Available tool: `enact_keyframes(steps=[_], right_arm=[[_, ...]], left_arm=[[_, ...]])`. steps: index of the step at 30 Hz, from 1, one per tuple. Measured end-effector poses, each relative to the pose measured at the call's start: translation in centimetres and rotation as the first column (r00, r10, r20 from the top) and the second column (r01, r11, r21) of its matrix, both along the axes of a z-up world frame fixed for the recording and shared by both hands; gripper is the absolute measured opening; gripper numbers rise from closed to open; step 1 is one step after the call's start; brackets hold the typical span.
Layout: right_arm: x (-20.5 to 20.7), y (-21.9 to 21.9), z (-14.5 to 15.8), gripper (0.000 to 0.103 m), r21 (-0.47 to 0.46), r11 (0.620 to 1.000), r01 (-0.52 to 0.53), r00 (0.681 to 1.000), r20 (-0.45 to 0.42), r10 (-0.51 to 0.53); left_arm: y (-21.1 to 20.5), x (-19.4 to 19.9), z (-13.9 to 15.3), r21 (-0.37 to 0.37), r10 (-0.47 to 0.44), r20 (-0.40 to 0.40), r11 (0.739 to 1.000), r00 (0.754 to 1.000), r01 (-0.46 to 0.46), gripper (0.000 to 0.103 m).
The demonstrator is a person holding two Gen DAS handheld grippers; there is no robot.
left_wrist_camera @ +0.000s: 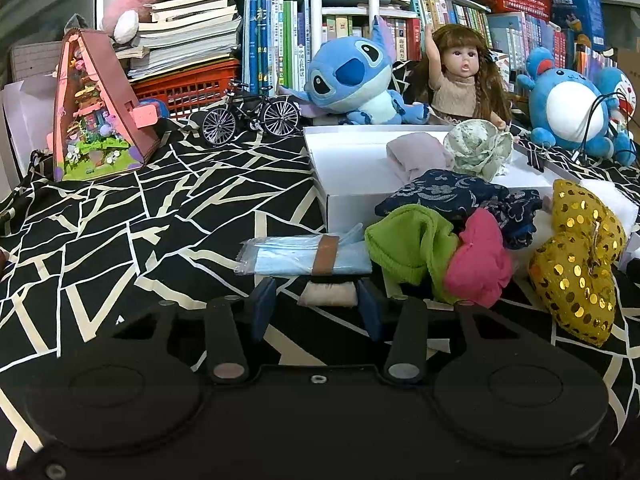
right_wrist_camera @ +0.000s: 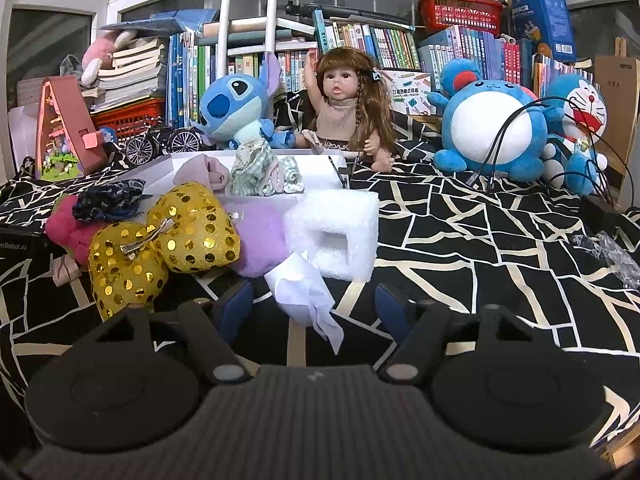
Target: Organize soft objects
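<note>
In the left wrist view my left gripper (left_wrist_camera: 317, 308) stands open low over the black patterned cloth, with a small beige pad (left_wrist_camera: 328, 295) between its blue fingers; a gap shows at the left finger. Just ahead lie a packet of blue face masks (left_wrist_camera: 296, 258), a green cloth (left_wrist_camera: 412, 246), a pink cloth (left_wrist_camera: 480, 262), a navy floral cloth (left_wrist_camera: 448, 194) and a gold sequin bow (left_wrist_camera: 576, 264). My right gripper (right_wrist_camera: 315, 308) is open, and a white tissue (right_wrist_camera: 304, 292) lies between its fingers without being pinched. Behind it sit a white foam block (right_wrist_camera: 334, 232) and a purple plush (right_wrist_camera: 260, 236).
A shallow white box (left_wrist_camera: 352, 168) holds a pale pink cloth (left_wrist_camera: 416, 156) and a green floral cloth (left_wrist_camera: 476, 148). Behind it stand a blue plush (left_wrist_camera: 352, 80), a doll (left_wrist_camera: 460, 80), a round blue plush (right_wrist_camera: 492, 128), a toy bicycle (left_wrist_camera: 250, 116) and bookshelves. Black cables (right_wrist_camera: 520, 136) trail at the right.
</note>
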State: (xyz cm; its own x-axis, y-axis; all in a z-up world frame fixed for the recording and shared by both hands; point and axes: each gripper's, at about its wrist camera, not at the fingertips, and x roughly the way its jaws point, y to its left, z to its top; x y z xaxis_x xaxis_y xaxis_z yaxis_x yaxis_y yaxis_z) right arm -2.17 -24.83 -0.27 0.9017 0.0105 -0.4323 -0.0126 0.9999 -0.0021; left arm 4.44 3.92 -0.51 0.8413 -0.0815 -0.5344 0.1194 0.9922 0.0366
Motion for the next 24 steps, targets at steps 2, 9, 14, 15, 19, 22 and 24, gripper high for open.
enact_keyframes(steps=[2,9,14,15,19,22,24], right_arm=[[0.1,0.0,-0.1,0.076,0.002,1.000,-0.001,1.000,-0.003,0.001],[0.2,0.1,-0.2,0.074,0.011,1.000,-0.003,1.000,-0.008,0.003],[0.2,0.0,0.0,0.071,0.015,1.000,-0.006,1.000,0.000,0.006],[0.2,0.0,0.0,0.070,0.016,1.000,-0.006,1.000,0.001,0.006],[0.3,0.0,0.2,0.057,0.028,1.000,-0.007,1.000,-0.001,0.007],[0.4,0.0,0.2,0.044,0.032,0.999,-0.007,1.000,-0.003,0.007],[0.3,0.1,0.3,0.037,0.031,1.000,-0.007,1.000,-0.004,0.007]], left_arm=[[0.0,-0.1,-0.1,-0.002,-0.003,0.000,1.000,1.000,0.003,0.037],[-0.1,-0.6,-0.1,-0.008,0.008,0.009,1.000,1.000,-0.008,0.027],[-0.3,-1.2,0.1,-0.003,0.001,0.018,1.000,1.000,-0.001,0.027],[-0.3,-1.3,0.2,-0.003,0.000,0.020,1.000,1.000,0.000,0.027],[-0.3,-1.6,0.6,-0.009,0.000,0.028,1.000,1.000,0.000,0.027],[-0.3,-1.6,0.8,-0.013,0.002,0.032,1.000,0.999,-0.001,0.027],[-0.3,-1.7,1.0,-0.013,0.003,0.037,1.000,0.999,-0.002,0.027]])
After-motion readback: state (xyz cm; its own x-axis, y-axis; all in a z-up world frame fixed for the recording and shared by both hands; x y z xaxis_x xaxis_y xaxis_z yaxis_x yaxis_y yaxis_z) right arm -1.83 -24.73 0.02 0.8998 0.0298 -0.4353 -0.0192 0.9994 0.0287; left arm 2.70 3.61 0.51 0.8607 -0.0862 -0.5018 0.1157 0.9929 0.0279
